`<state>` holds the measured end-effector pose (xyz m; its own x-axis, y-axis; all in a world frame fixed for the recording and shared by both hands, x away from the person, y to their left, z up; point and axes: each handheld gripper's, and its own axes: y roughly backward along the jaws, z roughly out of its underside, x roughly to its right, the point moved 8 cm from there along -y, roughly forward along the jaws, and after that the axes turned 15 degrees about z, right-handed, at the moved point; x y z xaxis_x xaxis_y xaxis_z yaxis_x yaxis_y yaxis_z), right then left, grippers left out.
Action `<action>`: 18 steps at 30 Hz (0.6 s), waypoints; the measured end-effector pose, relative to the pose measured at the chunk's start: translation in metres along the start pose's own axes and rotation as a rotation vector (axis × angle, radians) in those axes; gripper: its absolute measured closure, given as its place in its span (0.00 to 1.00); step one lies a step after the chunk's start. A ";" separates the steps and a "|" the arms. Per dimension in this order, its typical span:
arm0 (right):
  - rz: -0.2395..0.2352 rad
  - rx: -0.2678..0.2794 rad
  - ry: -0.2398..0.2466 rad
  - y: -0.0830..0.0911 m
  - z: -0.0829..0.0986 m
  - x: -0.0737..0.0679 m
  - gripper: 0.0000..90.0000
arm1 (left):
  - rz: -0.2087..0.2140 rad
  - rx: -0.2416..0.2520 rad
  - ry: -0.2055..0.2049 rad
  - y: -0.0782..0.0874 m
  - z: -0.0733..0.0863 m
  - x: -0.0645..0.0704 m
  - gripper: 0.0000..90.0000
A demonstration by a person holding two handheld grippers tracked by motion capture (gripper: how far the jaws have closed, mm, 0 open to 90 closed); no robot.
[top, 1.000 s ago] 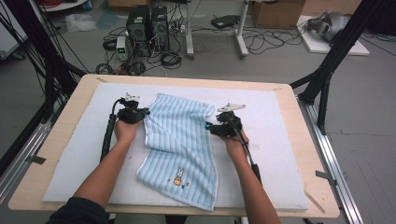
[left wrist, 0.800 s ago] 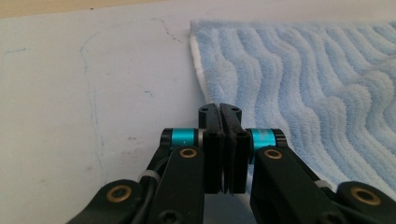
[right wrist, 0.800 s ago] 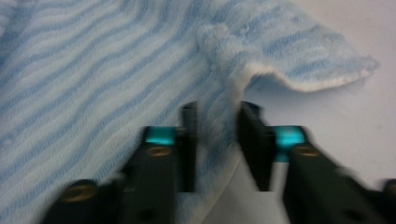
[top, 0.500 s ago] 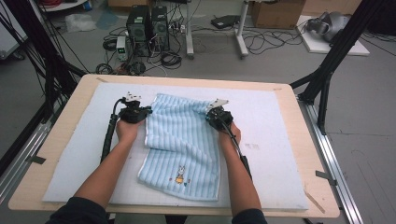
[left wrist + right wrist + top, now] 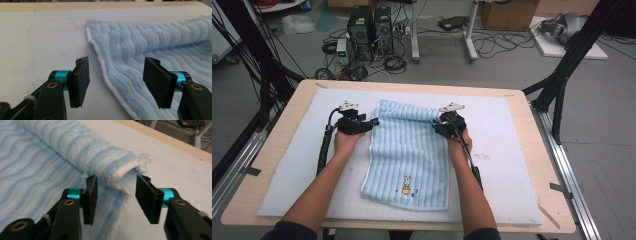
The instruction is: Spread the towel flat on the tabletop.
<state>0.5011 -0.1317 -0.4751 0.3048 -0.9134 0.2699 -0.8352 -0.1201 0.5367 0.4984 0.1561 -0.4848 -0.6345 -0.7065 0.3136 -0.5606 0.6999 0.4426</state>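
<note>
Both tongs [image 5: 116,82] [image 5: 116,198] gape wide — straddling towel [image 5: 409,150] edges, gripping nothing.

A light blue striped terry towel [image 5: 408,152] lies mid-frame on a white foam mat [image 5: 507,150] that covers a pale wooden table [image 5: 542,165]. Its far edge is rolled over. The left black gripper [image 5: 373,121] meets the roll's left end, the right black gripper [image 5: 435,125] its right end. A small rabbit motif [image 5: 406,186] sits near the towel's lower edge.

Blue striped towel [image 5: 409,150] lies flat; far edge rolled over.
</note>
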 end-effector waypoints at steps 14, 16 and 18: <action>-0.144 -0.006 -0.007 0.053 0.030 -0.003 0.40 | 0.164 -0.084 -0.034 0.016 0.028 0.041 0.39; -0.190 -0.060 -0.015 0.054 0.039 -0.009 0.36 | 0.195 -0.107 -0.026 0.011 0.031 0.048 0.39; -0.230 -0.116 -0.029 0.055 0.045 -0.016 0.39 | 0.231 -0.128 -0.019 0.004 0.035 0.056 0.39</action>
<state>0.4295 -0.1412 -0.4855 0.4659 -0.8782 0.1083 -0.6867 -0.2816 0.6702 0.4420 0.1232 -0.4950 -0.7485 -0.5265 0.4032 -0.3288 0.8227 0.4638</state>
